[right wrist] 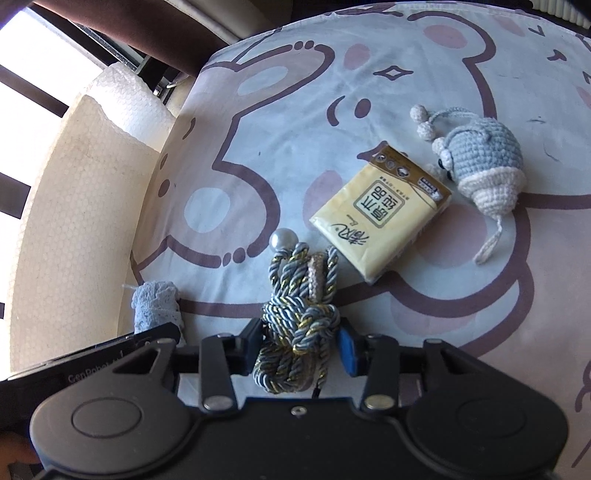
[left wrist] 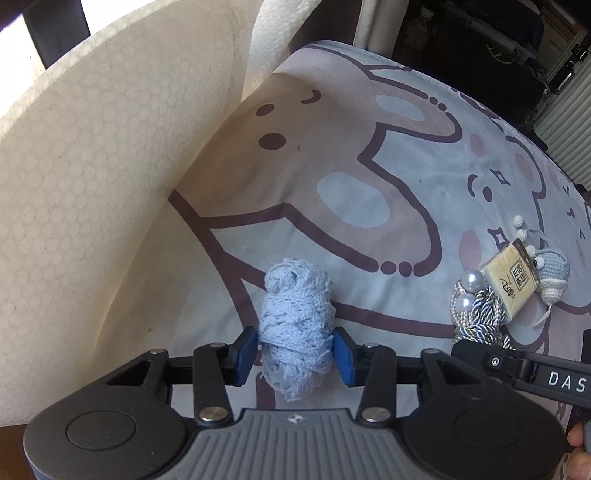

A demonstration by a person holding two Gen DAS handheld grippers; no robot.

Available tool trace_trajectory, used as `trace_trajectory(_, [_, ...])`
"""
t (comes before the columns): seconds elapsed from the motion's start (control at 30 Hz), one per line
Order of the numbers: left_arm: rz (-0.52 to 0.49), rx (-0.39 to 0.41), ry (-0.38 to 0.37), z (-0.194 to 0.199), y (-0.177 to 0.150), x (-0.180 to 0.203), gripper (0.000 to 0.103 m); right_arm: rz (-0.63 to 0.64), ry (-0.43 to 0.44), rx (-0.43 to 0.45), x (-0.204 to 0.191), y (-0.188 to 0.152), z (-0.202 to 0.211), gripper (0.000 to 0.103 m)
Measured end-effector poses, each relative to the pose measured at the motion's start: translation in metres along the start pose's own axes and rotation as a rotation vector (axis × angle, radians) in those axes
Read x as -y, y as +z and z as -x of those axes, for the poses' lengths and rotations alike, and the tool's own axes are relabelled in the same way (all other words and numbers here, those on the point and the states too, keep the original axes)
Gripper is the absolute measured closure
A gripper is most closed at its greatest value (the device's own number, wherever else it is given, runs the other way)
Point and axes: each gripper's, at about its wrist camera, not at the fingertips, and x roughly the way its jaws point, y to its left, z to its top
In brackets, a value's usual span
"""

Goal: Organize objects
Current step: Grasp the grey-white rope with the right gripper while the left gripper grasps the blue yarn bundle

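Note:
My left gripper (left wrist: 295, 354) is shut on a light blue lace bundle (left wrist: 295, 325) and holds it over the cartoon-print cloth (left wrist: 332, 166). The bundle also shows in the right wrist view (right wrist: 155, 306). My right gripper (right wrist: 301, 347) is shut on a grey and gold twisted cord (right wrist: 299, 325) with a pearl (right wrist: 279, 239); the cord also shows in the left wrist view (left wrist: 476, 317). A yellow tissue pack (right wrist: 380, 218) and a crocheted blue mouse (right wrist: 484, 158) lie on the cloth beyond the cord. The pack (left wrist: 509, 280) and the mouse (left wrist: 552, 273) also show in the left wrist view.
A white bubble-textured foam wall (left wrist: 92, 184) curves along the cloth's left side; it also shows in the right wrist view (right wrist: 74, 203). Dark furniture (left wrist: 480, 33) stands beyond the far edge. The right gripper's body (left wrist: 535, 373) sits close beside my left gripper.

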Motion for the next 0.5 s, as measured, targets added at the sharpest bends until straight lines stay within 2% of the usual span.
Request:
trace_trajectory(0.17, [-0.021,0.007,0.022,0.004,0.001,0.006,0.067,0.038,-0.02,-0.004,0.0,-0.002,0.004,0.059])
trace_trajectory(0.5, [-0.013,0.072,-0.014,0.033,-0.001,0.016,0.067,0.093,-0.023,0.015,-0.006,-0.008,0.021,0.06])
